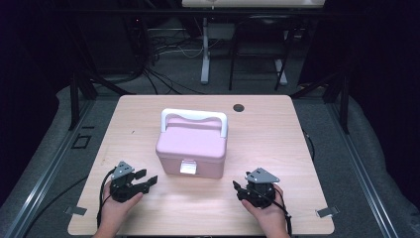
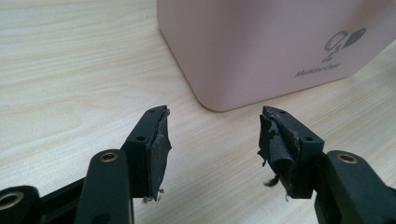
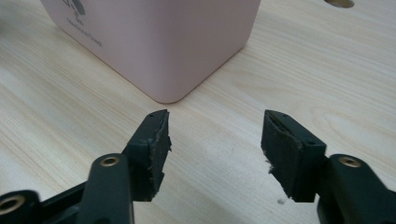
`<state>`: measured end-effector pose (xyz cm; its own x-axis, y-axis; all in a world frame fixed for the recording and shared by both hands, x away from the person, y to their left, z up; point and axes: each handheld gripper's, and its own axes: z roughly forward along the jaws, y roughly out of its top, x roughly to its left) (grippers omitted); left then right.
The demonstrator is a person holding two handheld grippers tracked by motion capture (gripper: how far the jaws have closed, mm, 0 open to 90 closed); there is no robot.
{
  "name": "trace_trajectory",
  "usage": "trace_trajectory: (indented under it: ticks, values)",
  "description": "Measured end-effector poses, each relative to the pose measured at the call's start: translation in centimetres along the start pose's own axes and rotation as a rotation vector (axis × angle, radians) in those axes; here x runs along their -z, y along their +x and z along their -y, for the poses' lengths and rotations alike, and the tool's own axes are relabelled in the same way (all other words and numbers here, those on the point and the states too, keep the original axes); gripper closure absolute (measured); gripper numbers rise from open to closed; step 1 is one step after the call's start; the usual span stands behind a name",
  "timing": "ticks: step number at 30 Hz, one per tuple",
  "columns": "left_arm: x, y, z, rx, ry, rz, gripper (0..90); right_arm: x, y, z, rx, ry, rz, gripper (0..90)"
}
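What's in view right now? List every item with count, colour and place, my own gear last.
storage box: one, pink, closed, mid-table between the two grippers; small print on its front wall
handle: one, white, standing up over the box's lid
latch: one, pale, middle of the box's near side
table: one, light wood, carries the box
cable hole: one, dark, round, far edge of the table
desk legs: white, on the floor beyond the table, with loose dark cables
left gripper: one, black, fingers open, near left of the box, touching nothing
right gripper: one, black, fingers open, near right of the box
hands: two, at the near table edge
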<state>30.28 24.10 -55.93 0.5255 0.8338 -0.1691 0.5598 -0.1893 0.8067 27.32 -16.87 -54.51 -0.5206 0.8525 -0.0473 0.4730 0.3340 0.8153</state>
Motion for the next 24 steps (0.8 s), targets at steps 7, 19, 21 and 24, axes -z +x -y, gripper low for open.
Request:
trace_trajectory:
  ticks: [7,19,21,24]
  values:
    - [-0.1,0.0,0.0,-0.011,0.006,-0.006,43.1,-0.4,0.8,0.1,0.027,0.014,-0.006,45.7]
    - [0.1,0.7,-0.5,0.034,0.002,-0.017,44.2,-1.2,0.9,0.0,-0.007,0.025,-0.024,49.0]
    - [0.1,0.9,-0.7,0.033,0.003,-0.018,45.7,-1.2,0.9,-0.1,-0.004,0.024,-0.018,50.3]
    - [0.2,1.4,-1.3,0.026,-0.009,-0.02,50.8,-1.1,0.7,-0.7,-0.037,0.015,-0.02,53.8]
